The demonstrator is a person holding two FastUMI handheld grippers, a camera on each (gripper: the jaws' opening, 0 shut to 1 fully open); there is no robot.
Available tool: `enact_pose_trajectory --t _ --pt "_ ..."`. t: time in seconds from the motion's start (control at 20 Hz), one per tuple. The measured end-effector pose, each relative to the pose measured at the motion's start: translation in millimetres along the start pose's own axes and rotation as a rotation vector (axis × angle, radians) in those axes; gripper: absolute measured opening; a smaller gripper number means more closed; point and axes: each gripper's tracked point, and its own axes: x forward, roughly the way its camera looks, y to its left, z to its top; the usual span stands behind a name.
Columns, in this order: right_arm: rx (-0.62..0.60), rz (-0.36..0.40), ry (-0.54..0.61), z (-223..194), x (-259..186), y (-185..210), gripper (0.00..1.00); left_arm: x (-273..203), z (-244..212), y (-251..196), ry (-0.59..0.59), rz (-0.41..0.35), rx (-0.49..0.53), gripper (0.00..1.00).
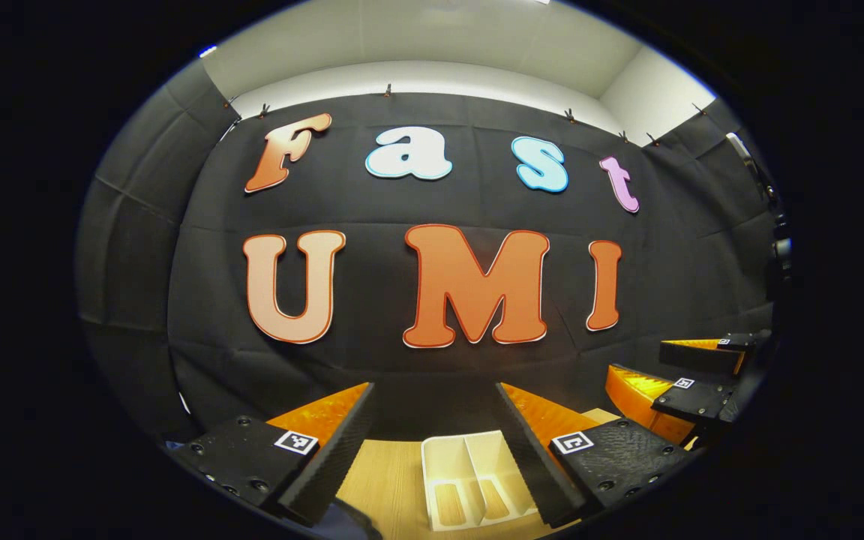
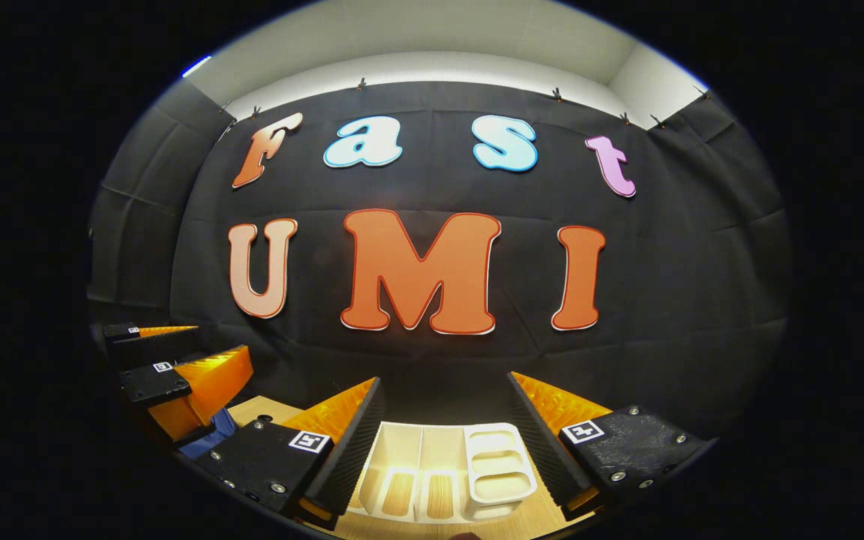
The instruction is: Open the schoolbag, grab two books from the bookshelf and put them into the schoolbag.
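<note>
Both grippers raised above the white bookshelf

We see the left gripper (image 1: 436, 450) and right gripper (image 2: 443, 442) spread wide, gripping nothing; the bookshelf (image 2: 432, 465) (its slots look bare) sits on the wooden table (image 1: 391, 472) just below; a blue item (image 2: 207, 442) lies left.

Both views face the booth wall, sharing the white bookshelf (image 1: 473, 480) (image 2: 447, 472) below

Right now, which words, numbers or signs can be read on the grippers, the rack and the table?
Left gripper: square black-and-white markers, patterns, not words.
Right gripper: the same kind of markers, not words.
White rack: no writing.
Table: no writing.
</note>
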Motion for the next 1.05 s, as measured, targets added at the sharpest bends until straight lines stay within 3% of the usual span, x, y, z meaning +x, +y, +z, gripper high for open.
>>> enact_pose_trajectory --t 1.05 --pt "-0.025 -0.015 0.005 -6 0 -2 0.96 3 -10 -4 0.016 -0.016 0.014 0.97"
